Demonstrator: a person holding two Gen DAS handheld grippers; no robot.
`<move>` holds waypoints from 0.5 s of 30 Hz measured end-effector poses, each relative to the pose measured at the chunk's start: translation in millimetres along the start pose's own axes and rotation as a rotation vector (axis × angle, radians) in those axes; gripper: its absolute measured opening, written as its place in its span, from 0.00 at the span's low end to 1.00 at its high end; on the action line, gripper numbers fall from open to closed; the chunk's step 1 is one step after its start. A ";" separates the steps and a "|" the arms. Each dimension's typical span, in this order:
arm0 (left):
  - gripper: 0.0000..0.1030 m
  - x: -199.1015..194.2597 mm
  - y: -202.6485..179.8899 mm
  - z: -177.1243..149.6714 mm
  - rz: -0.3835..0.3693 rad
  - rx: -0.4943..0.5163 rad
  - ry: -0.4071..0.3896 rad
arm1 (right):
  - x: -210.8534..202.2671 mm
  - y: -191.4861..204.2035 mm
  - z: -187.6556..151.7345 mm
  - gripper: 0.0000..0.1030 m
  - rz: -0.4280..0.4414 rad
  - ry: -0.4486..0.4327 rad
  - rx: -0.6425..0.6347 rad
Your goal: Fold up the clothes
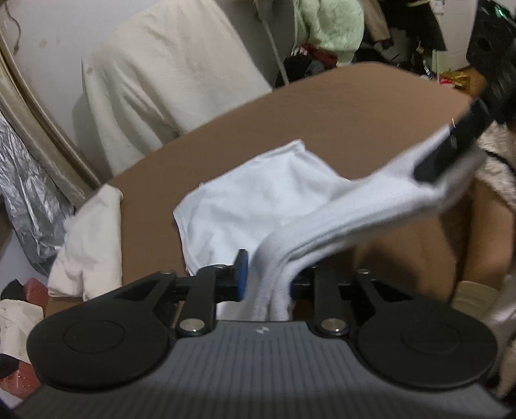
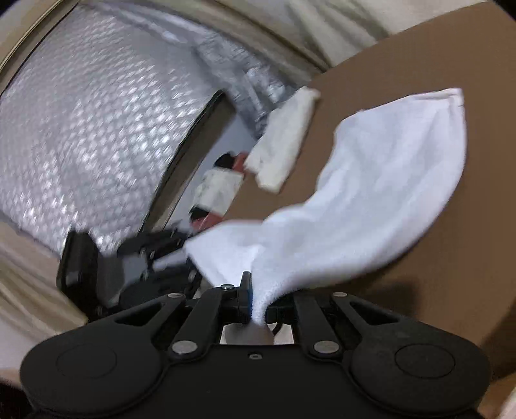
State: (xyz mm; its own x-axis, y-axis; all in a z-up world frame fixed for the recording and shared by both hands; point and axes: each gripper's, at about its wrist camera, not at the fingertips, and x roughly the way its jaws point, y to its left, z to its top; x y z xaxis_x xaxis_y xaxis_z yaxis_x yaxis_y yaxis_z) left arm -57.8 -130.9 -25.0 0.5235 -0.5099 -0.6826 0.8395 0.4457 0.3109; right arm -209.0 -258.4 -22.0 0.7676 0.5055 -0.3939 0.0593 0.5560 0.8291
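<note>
White towel (image 1: 258, 199) is soft, light, floppy; left gripper (image 1: 267, 280) and right gripper (image 2: 258, 306) each pinch a bunched edge, rest sagging ahead over the brown bench (image 1: 354, 106); corners grip best.

A brown table top (image 1: 354, 106) is stretching ahead of the left gripper, and in the right wrist view the same brown surface (image 2: 419, 58) is filling the upper right. A cream folded cloth (image 1: 90, 245) is lying at the table's edge, ahead and to the left of the left gripper; it (image 2: 283, 135) is showing ahead of the right gripper too. A large cream sheet (image 1: 167, 71) is hanging against the wall beyond the table's far left corner. Silver quilted foil (image 2: 90, 129) is filling the upper left of the right wrist view, and is hanging (image 1: 22, 193) at far left. A pale green garment (image 1: 329, 25) is lying among clutter beyond the table.
</note>
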 end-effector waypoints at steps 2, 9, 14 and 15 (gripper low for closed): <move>0.28 28.0 8.6 9.1 -0.003 0.021 0.021 | 7.6 -19.4 23.9 0.08 -0.002 -0.005 0.063; 0.48 114.4 67.7 73.5 0.022 0.076 0.022 | 42.9 -89.1 116.4 0.08 -0.032 -0.065 0.297; 0.57 201.0 107.9 88.3 0.075 0.088 0.102 | 88.1 -146.9 181.7 0.15 -0.177 -0.035 0.248; 0.57 218.3 116.2 80.1 0.097 0.041 0.116 | 95.6 -162.3 185.5 0.18 -0.226 -0.031 0.245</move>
State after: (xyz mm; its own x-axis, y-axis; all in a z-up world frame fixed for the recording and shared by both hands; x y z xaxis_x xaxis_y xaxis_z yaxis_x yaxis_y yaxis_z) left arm 165.6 -249.4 -84.9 0.5843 -0.3759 -0.7192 0.7920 0.4575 0.4044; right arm -26.8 -422.7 -120.7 0.7367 0.3649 -0.5693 0.3788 0.4747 0.7945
